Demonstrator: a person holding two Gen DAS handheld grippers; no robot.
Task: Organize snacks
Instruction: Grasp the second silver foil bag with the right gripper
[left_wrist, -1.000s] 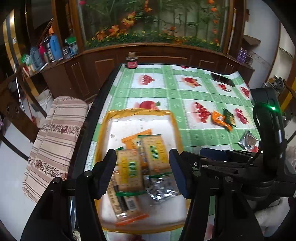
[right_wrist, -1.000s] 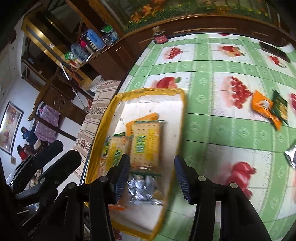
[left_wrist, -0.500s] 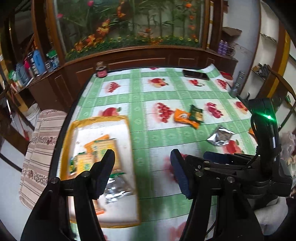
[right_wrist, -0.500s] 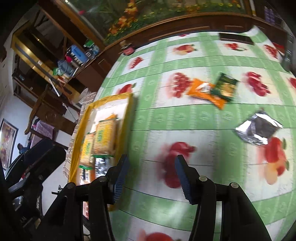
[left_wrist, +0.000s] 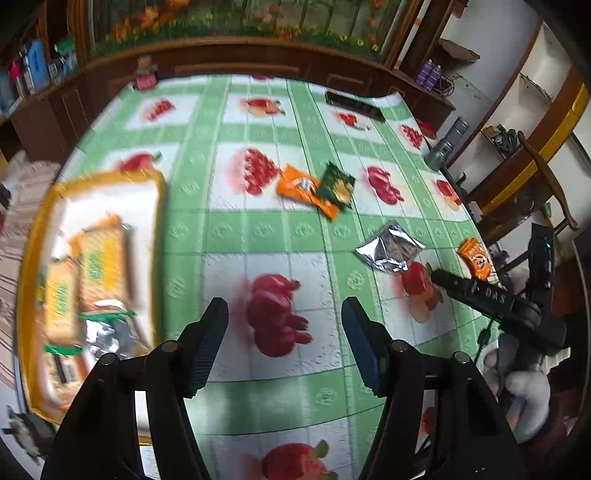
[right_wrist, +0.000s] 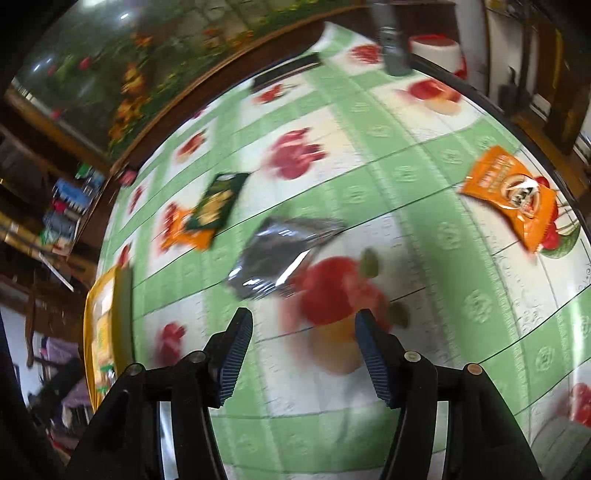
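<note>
A yellow-rimmed tray (left_wrist: 160, 206) at the table's left holds several snack packets, among them yellow cracker packs (left_wrist: 99, 258); it also shows in the right wrist view (right_wrist: 90, 314). Loose on the green fruit-print cloth lie a silver packet (left_wrist: 389, 249) (right_wrist: 284, 251), an orange packet (left_wrist: 303, 188) (right_wrist: 184, 232) overlapped by a dark green one (left_wrist: 337, 182) (right_wrist: 218, 201), and another orange packet (left_wrist: 476, 258) (right_wrist: 513, 195) near the right edge. My left gripper (left_wrist: 284, 343) is open and empty above the cloth. My right gripper (right_wrist: 304, 354) is open and empty, just short of the silver packet.
A black remote (left_wrist: 354, 105) and a grey can (left_wrist: 447, 144) stand at the far right of the table, a dark jar (left_wrist: 146, 75) at the far left. A wooden cabinet runs behind. A chair (left_wrist: 543, 184) stands off the right edge.
Both grippers have swung right, away from the tray and over the loose packets. The right gripper has come close to the silver packet. Both stayed open and empty.
</note>
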